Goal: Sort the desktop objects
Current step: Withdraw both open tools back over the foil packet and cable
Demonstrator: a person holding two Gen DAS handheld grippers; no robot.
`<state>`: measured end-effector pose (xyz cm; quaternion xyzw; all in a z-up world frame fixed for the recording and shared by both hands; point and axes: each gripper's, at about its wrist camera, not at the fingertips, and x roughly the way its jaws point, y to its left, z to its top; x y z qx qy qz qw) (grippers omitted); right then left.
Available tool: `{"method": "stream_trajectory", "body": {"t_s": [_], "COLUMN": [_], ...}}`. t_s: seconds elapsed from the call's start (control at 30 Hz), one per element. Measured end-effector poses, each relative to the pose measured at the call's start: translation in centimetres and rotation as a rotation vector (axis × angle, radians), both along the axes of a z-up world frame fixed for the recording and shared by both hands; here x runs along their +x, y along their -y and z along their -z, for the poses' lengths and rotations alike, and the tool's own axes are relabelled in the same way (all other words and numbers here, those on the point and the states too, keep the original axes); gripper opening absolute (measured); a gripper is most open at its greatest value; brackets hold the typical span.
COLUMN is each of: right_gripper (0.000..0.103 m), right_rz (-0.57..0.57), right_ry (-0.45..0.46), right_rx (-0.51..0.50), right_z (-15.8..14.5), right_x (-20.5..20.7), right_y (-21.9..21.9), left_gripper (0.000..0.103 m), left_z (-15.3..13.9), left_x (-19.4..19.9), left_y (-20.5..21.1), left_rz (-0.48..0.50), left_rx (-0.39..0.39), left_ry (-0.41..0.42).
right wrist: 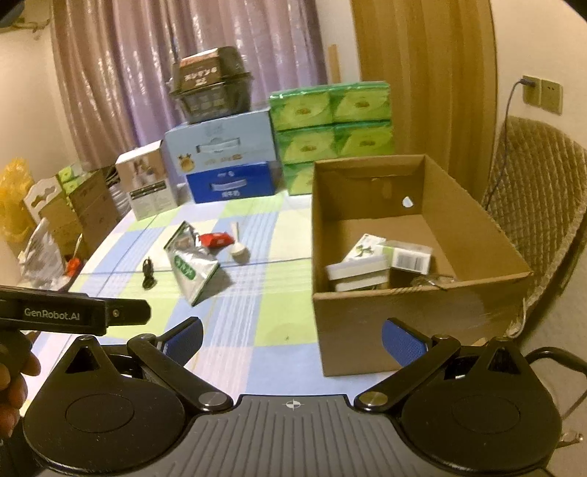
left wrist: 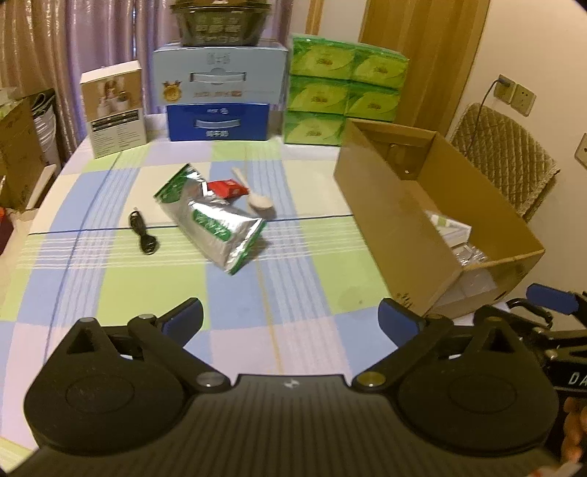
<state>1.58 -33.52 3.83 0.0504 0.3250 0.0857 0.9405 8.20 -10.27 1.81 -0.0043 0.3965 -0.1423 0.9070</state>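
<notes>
On the checked tablecloth (left wrist: 286, 286) lie a silver and green foil pouch (left wrist: 212, 216), a small red packet (left wrist: 229, 188), a pale wooden spoon (left wrist: 256, 198) and a coiled black cable (left wrist: 143, 235). My left gripper (left wrist: 291, 319) hovers open over the near side of the table, well short of them, holding nothing. My right gripper (right wrist: 291, 339) is open and empty too, at the near wall of the brown cardboard box (right wrist: 403, 323). The same pouch (right wrist: 192, 269), packet (right wrist: 216, 239), spoon (right wrist: 238, 249) and cable (right wrist: 148, 273) show left of the box. Small cartons (right wrist: 370, 264) lie inside it.
Along the table's back stand a white product box (left wrist: 115, 108), two stacked blue cartons (left wrist: 218, 95) with a dark bowl (left wrist: 220, 22) on top, and green tissue packs (left wrist: 341, 91). A quilted chair (left wrist: 502, 157) sits right of the cardboard box (left wrist: 400, 220). Cartons crowd the left edge.
</notes>
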Motion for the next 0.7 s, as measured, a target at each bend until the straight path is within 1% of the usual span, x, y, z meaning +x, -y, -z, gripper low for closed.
{"method": "stream_trajectory", "body": {"t_s": [0.33, 0.7], "right_gripper": [0.101, 0.101], "right_rz": [-0.053, -0.122], "right_ry": [-0.001, -0.004], "right_rx": [-0.012, -0.022], "right_z": [0.3, 0.5], "right_x": [-0.2, 0.2], "right_y": [-2.3, -5.0], "left_gripper": [0.101, 0.101], "left_z": [0.9, 1.6], "left_x": [-0.4, -0.6], "left_y": [-4.7, -7.0], "left_rz": [-0.097, -0.132], "left_rx": [0.022, 0.032], "left_ry": [-0.028, -0.047]}}
